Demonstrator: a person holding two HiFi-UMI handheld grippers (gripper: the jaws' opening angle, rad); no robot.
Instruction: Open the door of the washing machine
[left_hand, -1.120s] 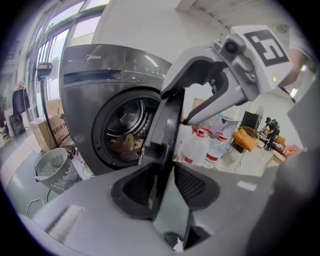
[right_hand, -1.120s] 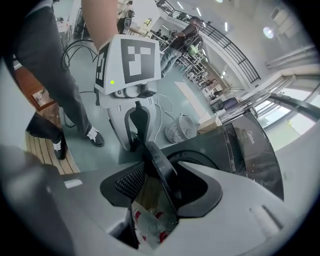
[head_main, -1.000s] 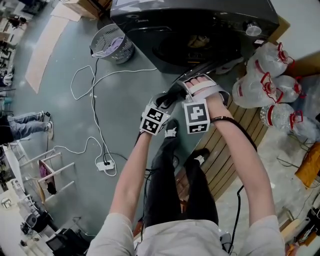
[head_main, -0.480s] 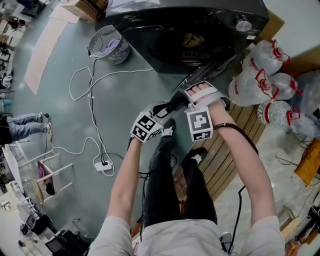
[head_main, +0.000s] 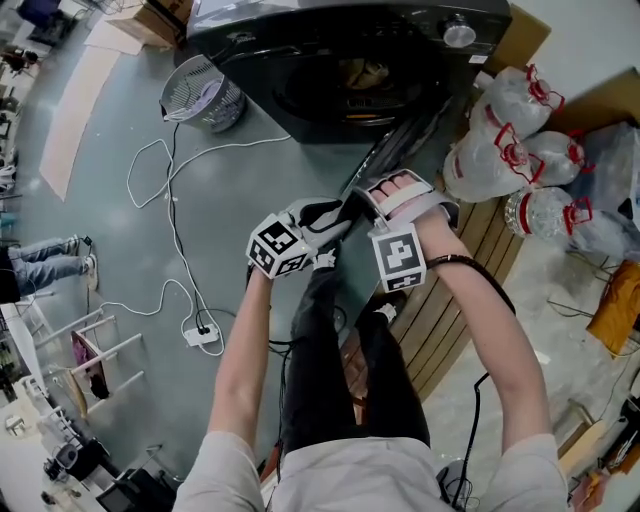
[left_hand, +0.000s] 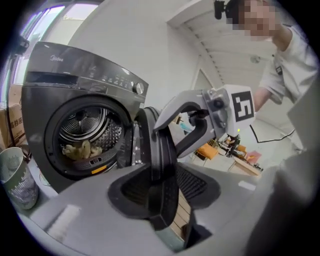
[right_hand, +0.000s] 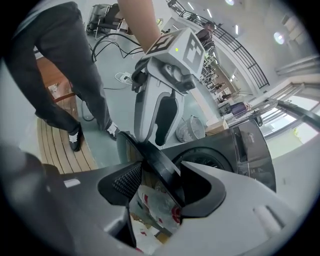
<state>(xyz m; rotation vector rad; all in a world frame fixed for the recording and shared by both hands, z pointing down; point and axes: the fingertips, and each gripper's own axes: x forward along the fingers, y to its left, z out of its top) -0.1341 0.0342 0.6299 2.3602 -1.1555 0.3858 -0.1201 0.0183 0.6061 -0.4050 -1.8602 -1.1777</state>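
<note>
The dark grey washing machine (head_main: 340, 60) stands at the top of the head view, its round door (head_main: 395, 150) swung out edge-on toward me. Pale laundry (left_hand: 75, 149) lies in the drum (left_hand: 87, 130). My left gripper (head_main: 345, 208) and right gripper (head_main: 372, 195) meet at the door's free edge. In the left gripper view the door rim (left_hand: 160, 165) runs between the jaws of the left gripper (left_hand: 162, 192), which are opening, with gaps on both sides. The right gripper (right_hand: 157, 187) straddles the rim (right_hand: 160, 167) too, jaws opening, pads off it.
A wire basket (head_main: 205, 95) stands left of the machine. White cables and a power strip (head_main: 200, 330) trail over the floor. Tied plastic bags (head_main: 500, 150) and a slatted wooden pallet (head_main: 450, 300) lie to the right. The person's legs are right under the grippers.
Both grippers have drawn back from the machine along with the door edge, the left one shifting leftward and lifting. The door stands farther out than before.
</note>
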